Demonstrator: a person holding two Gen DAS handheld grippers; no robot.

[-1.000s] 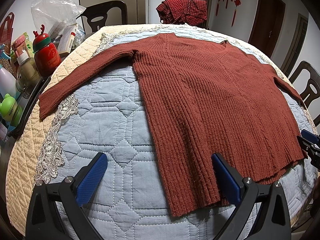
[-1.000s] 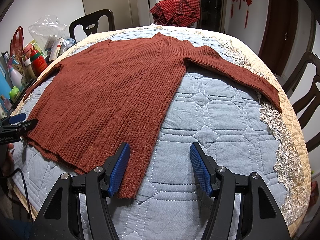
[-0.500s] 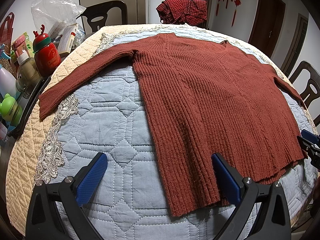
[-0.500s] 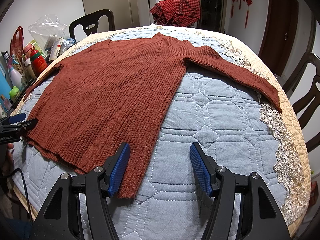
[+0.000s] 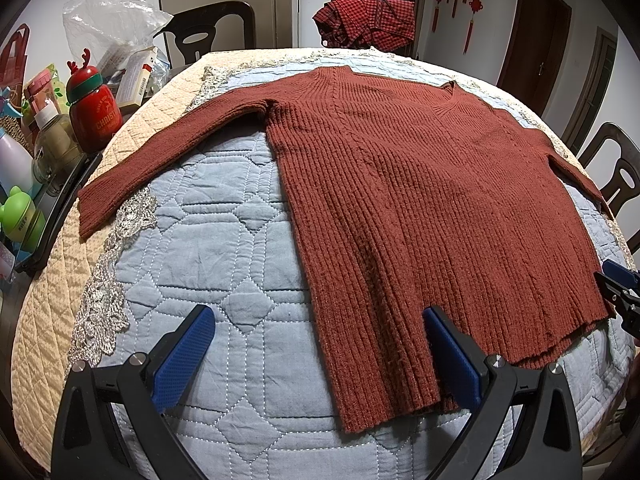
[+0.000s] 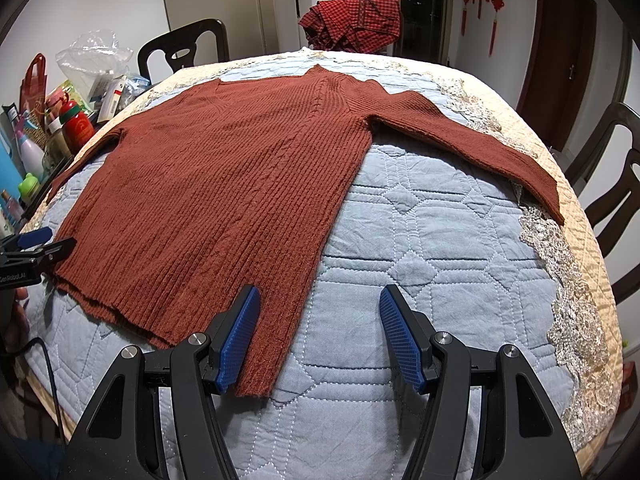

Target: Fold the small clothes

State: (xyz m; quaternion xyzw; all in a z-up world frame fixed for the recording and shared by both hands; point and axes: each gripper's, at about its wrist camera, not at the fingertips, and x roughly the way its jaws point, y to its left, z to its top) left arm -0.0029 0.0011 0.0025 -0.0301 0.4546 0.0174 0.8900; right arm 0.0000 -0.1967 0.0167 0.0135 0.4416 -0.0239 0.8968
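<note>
Hovering at 6 o'clock hem corners — left gripper (image 5: 318,354) and right gripper (image 6: 318,336) both spread wide, nothing pinched. Rust sweater (image 5: 420,200) flat on blue quilt (image 5: 208,240), sleeves out at 9 and 3 — probably prepped for first fold.

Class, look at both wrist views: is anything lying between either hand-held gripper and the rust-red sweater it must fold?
Nothing visible. The sweater lies flat on the blue quilt, and each open hand-held gripper, left and right, already straddles a bottom corner of its hem. The bottles stand off to the side.
</note>
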